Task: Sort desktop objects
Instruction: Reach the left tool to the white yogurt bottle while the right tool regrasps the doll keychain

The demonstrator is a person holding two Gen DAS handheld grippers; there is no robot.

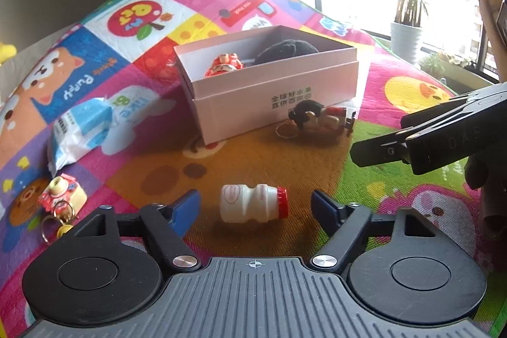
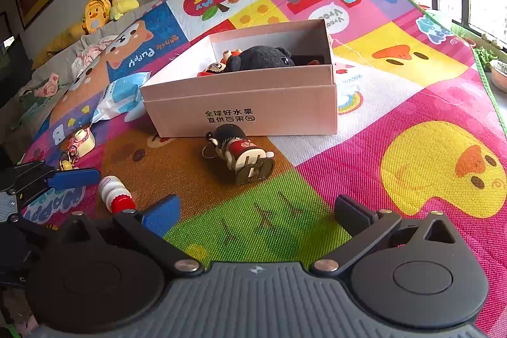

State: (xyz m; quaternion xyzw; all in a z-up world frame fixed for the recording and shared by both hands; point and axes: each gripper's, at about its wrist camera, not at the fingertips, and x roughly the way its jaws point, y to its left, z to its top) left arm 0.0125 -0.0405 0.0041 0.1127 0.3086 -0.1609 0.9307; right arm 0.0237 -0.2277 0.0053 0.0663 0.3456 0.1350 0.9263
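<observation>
A small white bottle with a red cap point(image 1: 253, 203) lies on its side on the colourful mat, cap to the right. My left gripper point(image 1: 255, 206) is open around it, the blue pads standing clear of both ends. In the right wrist view the same bottle point(image 2: 114, 194) lies at the left, beside a blue finger point(image 2: 73, 178) of the left gripper. My right gripper point(image 2: 256, 208) is open over the green patch, with nothing between its fingers. A doll keychain point(image 2: 240, 154) lies in front of the pink box point(image 2: 253, 103), which holds a black plush point(image 2: 259, 57) and a red figure point(image 1: 225, 64).
A camera-shaped keychain point(image 1: 63, 194) and a blue-white tissue packet point(image 1: 82, 129) lie on the mat left of the box. The right gripper's black fingers point(image 1: 396, 141) reach in from the right. A potted plant point(image 1: 405, 40) stands by the window, and yellow plush toys point(image 2: 101, 8) sit far left.
</observation>
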